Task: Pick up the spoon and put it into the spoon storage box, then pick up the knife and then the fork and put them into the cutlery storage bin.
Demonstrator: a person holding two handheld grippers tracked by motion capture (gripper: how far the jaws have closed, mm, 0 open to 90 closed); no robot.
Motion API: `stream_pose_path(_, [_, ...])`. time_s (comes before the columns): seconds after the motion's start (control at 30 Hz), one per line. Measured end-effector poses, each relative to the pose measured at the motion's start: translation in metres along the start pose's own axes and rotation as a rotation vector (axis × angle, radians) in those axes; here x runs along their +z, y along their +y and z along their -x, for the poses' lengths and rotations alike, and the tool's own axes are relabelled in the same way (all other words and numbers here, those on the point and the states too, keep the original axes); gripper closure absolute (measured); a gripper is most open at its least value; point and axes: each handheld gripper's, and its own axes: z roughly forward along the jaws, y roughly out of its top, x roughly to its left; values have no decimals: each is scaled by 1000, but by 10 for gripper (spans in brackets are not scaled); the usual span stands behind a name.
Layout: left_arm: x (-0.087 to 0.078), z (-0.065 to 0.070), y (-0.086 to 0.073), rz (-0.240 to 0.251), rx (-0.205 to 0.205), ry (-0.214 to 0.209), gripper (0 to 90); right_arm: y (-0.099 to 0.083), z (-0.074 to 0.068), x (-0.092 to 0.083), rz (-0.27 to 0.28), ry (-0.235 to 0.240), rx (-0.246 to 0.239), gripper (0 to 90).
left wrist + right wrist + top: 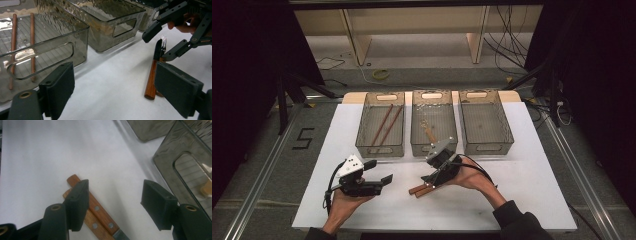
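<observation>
Two wooden-handled utensils (421, 189) are seen lying side by side on the white table surface (512, 200), in front of the middle bin. In the right gripper view their riveted brown handles (97, 213) are touching each other along their length, and the start of a metal blade is visible at the lower edge. In the left gripper view fork tines (163, 41) are made out at the far end of one of them.

The right gripper (438, 172) is held just over these utensils, its jaws spread wide with nothing between them; in its own view one jaw is placed above the handles and the other over bare table. It is carried by the person's right hand (469, 175).

The left gripper (374, 177) is held in the left hand (344, 200) near the front left of the table, well apart from the utensils, its jaws likewise wide and empty.

Three smoky translucent bins are set in a row farther back. In the left bin (380, 150) a pair of brown chopsticks (384, 125) is laid lengthwise. In the middle bin (433, 100) a small wooden-handled item (428, 131) is visible, though what it is cannot be told. The right bin (486, 145) is placed beside it.
</observation>
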Motion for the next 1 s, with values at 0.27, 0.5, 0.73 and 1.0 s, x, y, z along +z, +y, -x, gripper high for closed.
stream_pose_path(0.27, [1, 0, 0, 1, -5, 1, 162, -3, 5, 6, -32, 0, -14, 397])
stream_pose_path(0.5, [1, 0, 0, 1, -7, 2, 162, -4, 5, 10, -49, -4, -27, 396])
stream_pose_path(0.73, [1, 0, 0, -1, -8, 2, 162, -5, 4, 11, -73, 0, -38, 397])
stream_pose_path(1.0, [1, 0, -1, -4, -10, 0, 161, -9, 4, 16, -113, -1, -61, 410])
